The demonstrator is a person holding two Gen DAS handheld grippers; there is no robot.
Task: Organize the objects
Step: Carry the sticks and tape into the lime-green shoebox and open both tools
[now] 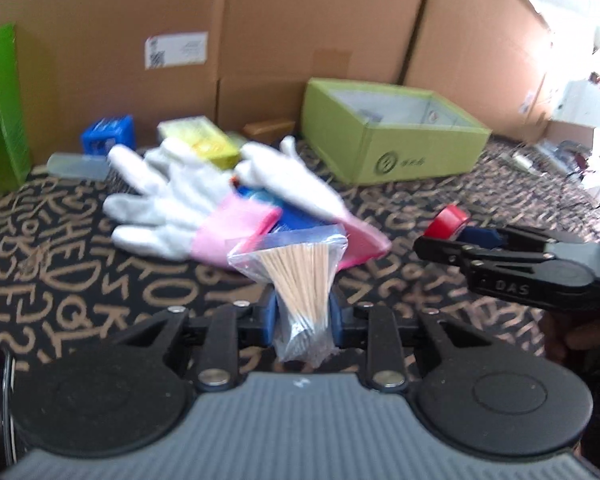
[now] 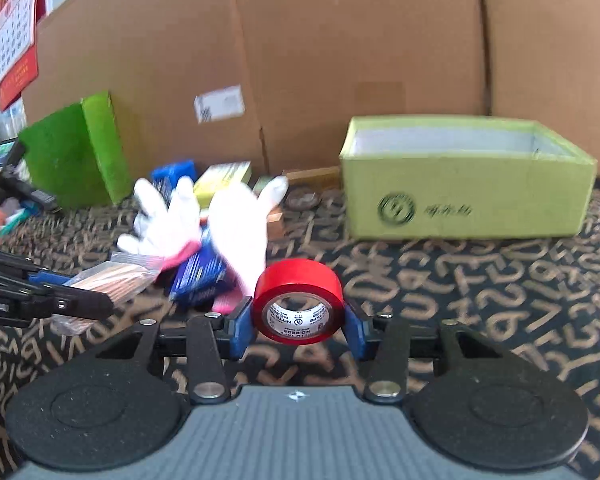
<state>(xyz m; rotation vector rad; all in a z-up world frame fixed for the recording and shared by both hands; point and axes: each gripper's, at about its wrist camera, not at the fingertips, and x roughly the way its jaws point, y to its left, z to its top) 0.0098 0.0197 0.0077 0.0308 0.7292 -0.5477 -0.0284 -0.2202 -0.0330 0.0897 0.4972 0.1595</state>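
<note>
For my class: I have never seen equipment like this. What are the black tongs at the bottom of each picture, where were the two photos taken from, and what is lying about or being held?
No robot here: a person holds a hand-operated two-finger gripper in each hand, each with a camera looking along its fingers. One picture comes from the left gripper, the other from the right gripper.

The left one pinches a clear plastic bag of thin wooden sticks. The right one pinches a red roll of tape.

On the dark cloth with tan letters lie white gloves with pink cuffs, a blue packet and an open light-green cardboard box.
</note>
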